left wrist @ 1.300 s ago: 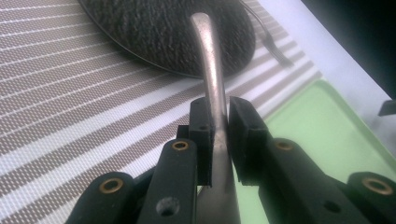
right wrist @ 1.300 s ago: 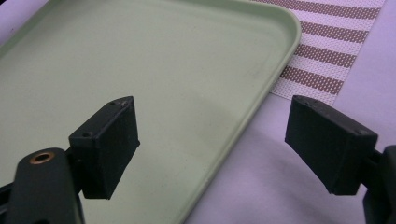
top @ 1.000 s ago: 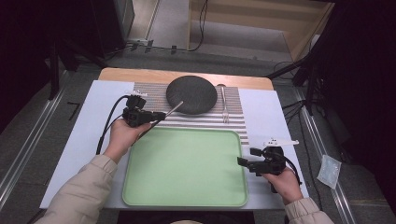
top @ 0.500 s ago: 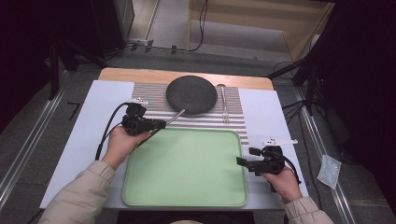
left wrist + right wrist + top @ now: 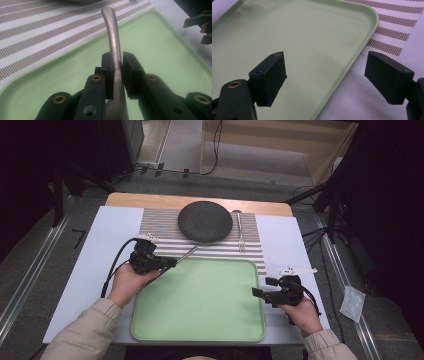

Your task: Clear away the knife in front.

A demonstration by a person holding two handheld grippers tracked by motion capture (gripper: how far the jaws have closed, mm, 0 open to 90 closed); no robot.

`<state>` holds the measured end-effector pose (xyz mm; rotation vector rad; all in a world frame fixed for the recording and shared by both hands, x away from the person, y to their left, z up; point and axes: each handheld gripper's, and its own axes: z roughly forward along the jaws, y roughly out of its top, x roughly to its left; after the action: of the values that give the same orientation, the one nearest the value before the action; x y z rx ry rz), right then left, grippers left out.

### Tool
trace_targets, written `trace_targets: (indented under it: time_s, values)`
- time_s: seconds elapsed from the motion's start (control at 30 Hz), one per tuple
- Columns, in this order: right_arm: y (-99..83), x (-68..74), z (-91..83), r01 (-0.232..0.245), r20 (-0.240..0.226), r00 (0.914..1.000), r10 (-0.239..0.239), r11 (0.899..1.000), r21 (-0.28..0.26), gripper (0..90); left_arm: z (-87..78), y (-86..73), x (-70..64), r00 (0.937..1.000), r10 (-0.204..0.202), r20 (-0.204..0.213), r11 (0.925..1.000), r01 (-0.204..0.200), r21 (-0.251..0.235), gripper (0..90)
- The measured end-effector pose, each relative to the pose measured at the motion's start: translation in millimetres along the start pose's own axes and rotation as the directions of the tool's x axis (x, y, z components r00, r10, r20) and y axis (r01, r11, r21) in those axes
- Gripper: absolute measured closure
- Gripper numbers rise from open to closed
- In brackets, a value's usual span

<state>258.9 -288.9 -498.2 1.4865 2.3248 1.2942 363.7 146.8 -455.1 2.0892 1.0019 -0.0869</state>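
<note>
Left gripper view: left gripper [image 5: 116,66] jaws pinch metal utensil handle [image 5: 113,42] between the pads, handle tip jutting past them over green tray [image 5: 160,45] far edge | high view: right gripper [image 5: 262,288] jaws spread, at the tray's right rim, holding nothing

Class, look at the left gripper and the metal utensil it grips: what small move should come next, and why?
Probably lower it onto the green tray. The left gripper is shut on the silver metal utensil handle, held over the tray's far left corner, its end reaching over the striped placemat. The right gripper waits open at the tray's right rim.
</note>
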Motion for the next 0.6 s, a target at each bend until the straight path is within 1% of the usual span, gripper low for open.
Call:
trace_targets:
  time_s: [0.1, 0.37, 0.5, 0.53, 0.6]
  values:
    - [0.4, 0.3, 0.4, 0.002, 0.001, 1.0000, -0.002, 1.000, 0.000, 15.4, 0.7, -3.9, -0.9, 1.0000, 0.000, -0.002, 1.0000, 0.000, 0.010, 80.4]
    - [1.6, 0.3, 1.6, 0.010, -0.005, 0.9999, -0.010, 1.000, 0.003, 15.4, 2.8, -14.2, -3.8, 0.9999, -0.015, 0.000, 0.9992, 0.015, 0.036, 80.5]
    - [1.7, 0.4, 1.8, 0.009, -0.004, 0.9999, -0.009, 1.000, 0.002, 15.4, 4.7, -19.9, -4.1, 0.9997, -0.021, -0.008, 0.9985, 0.022, 0.049, 80.4]
    - [1.7, 0.3, 1.9, 0.010, -0.003, 0.9999, -0.010, 1.000, 0.002, 15.4, 5.4, -21.0, -3.7, 0.9996, -0.028, -0.005, 0.9983, 0.028, 0.052, 80.4]
    - [1.8, 0.7, 2.2, 0.007, -0.003, 1.0000, -0.007, 1.000, 0.001, 15.4, 7.1, -22.7, -4.2, 0.9996, -0.028, -0.009, 0.9976, 0.028, 0.063, 80.4]
